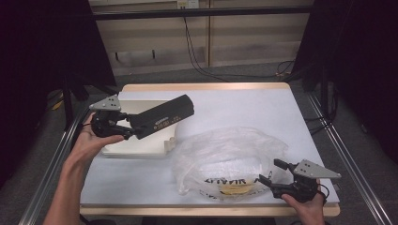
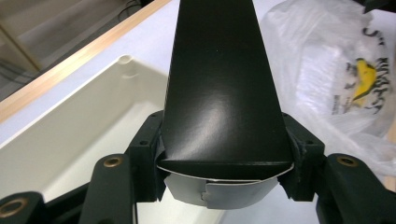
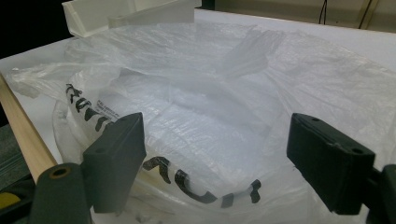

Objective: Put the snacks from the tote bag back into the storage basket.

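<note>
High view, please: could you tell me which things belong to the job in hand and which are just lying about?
In the job:
black box, clamped in the left gripper
plastic bag, with the open right gripper at it

Lying about:
white tray
cables on the floor

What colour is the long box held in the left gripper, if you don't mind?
The box is black, clearest in the left gripper view.
</note>
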Demonstrator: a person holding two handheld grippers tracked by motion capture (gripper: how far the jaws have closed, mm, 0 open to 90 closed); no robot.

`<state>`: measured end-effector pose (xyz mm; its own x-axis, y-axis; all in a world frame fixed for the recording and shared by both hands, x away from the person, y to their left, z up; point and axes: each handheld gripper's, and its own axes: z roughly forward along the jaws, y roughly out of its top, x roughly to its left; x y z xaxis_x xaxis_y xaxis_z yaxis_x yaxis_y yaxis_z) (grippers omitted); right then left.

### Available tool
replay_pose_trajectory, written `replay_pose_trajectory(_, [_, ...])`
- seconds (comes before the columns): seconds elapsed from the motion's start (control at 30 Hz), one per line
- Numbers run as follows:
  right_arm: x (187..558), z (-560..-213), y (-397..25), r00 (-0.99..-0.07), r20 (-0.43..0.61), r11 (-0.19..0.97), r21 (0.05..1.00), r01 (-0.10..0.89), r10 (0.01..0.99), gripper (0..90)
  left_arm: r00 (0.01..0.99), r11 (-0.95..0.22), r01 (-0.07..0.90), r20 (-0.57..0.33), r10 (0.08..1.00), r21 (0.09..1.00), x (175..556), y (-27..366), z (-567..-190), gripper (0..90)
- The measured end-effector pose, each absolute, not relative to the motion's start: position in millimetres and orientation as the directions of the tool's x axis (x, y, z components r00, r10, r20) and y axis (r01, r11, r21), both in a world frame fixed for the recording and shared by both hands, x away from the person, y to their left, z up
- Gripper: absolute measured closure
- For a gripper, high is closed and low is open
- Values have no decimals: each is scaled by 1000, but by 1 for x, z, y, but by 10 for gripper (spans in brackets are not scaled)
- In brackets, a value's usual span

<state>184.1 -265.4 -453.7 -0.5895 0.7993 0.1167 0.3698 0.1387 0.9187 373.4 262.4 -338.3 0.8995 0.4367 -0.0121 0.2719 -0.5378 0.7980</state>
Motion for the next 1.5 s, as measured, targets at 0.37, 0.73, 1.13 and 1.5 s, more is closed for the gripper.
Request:
replay_pose_trajectory(0.37, [184,-454,-265,-586,118,138,918,372,802,189,898,-512,261,-10,441,819,385,291,-343,433])
replay_pose_trajectory(0.73, [184,-454,-266,-589,115,141,918,371,800,187,891,-527,261,8,454,809,403,304,-354,433])
replay_pose_trajectory(1.13, [184,-454,-265,-590,117,142,916,374,799,187,880,-514,278,-1,475,811,419,314,-368,434])
replay_pose_trajectory(1.5, [183,-454,-265,-590,117,143,916,375,799,185,871,-536,295,8,490,791,430,318,-388,434])
